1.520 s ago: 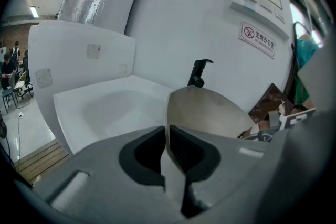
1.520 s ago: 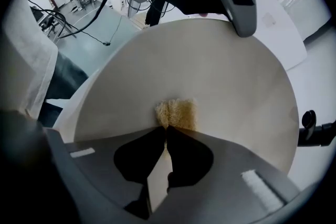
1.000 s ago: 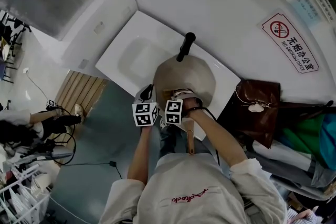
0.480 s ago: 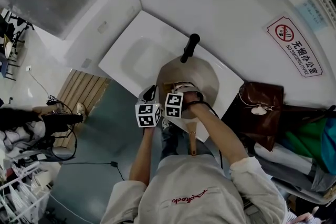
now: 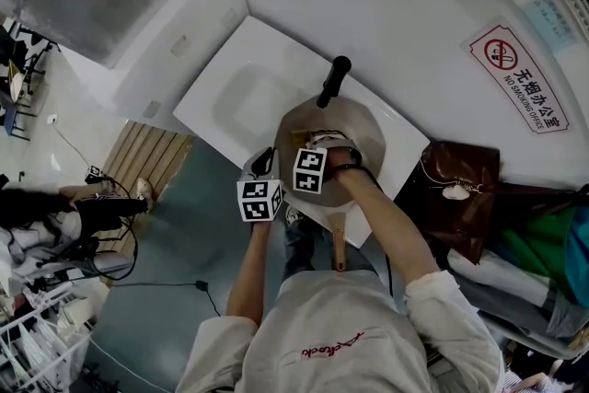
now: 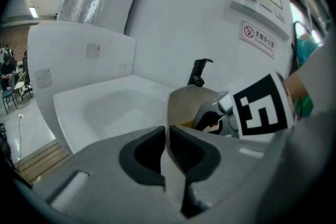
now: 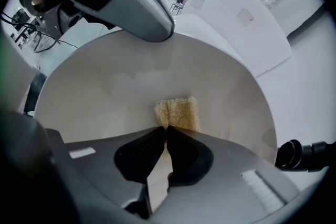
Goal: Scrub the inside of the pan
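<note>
A round pan (image 5: 357, 126) with a pale beige inside lies in the white sink (image 5: 241, 97), its wooden handle (image 5: 338, 248) pointing back at the person. My left gripper (image 5: 272, 167) is at the pan's near left edge, shut on the thin rim (image 6: 168, 113). My right gripper (image 5: 318, 143) reaches into the pan and is shut on a yellow sponge (image 7: 177, 112). The sponge presses flat against the pan's inner surface (image 7: 121, 86). In the right gripper view the left gripper (image 7: 126, 2) shows above the far rim.
A black faucet (image 5: 331, 80) stands just behind the pan. The sink's basin lies to the pan's left. A brown bag (image 5: 456, 189) sits right of the sink, under a no-smoking sign (image 5: 515, 78). A wooden slatted mat (image 5: 138, 170) lies on the floor at left.
My right gripper has slid the sponge across the pan, away from the person and toward the faucet. The left gripper has stayed on the rim.
</note>
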A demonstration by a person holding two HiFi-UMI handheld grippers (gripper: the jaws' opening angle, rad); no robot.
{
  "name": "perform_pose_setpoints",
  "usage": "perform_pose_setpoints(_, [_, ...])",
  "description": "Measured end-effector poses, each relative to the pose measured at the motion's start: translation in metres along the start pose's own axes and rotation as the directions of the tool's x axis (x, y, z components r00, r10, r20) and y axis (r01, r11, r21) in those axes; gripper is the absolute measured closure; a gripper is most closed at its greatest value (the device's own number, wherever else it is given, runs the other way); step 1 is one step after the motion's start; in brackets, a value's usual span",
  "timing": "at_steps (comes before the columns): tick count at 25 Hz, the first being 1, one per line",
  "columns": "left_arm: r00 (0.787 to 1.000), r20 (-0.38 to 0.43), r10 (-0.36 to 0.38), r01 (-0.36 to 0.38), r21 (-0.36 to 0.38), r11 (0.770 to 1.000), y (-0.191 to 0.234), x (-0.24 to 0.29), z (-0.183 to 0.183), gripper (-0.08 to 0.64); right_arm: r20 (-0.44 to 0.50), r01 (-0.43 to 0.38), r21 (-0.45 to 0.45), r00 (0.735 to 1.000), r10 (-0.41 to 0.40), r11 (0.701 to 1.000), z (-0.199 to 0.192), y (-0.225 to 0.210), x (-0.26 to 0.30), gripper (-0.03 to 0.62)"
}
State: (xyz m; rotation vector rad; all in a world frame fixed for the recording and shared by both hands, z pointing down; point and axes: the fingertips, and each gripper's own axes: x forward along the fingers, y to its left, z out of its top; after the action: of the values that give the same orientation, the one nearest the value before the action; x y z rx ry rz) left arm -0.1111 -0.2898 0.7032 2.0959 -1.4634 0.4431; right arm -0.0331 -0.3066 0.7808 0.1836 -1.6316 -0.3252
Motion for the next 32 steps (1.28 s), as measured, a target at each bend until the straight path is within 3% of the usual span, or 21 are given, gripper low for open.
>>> perform_pose_setpoints(10, [1.0,0.0,0.002,-0.002,0.001,1.0,0.001,0.0,0.0,0.531,-0.021,0.019,0.113,1.0,-0.017,0.993,-0.03,-0.019,0.0,0.568])
perform_pose_setpoints(32, [1.0,0.002,0.0,0.0,0.007,1.0,0.001,0.0,-0.001,0.531,-0.132,0.005,0.15,0.991,0.015,0.989,-0.099,0.024,-0.01,0.568])
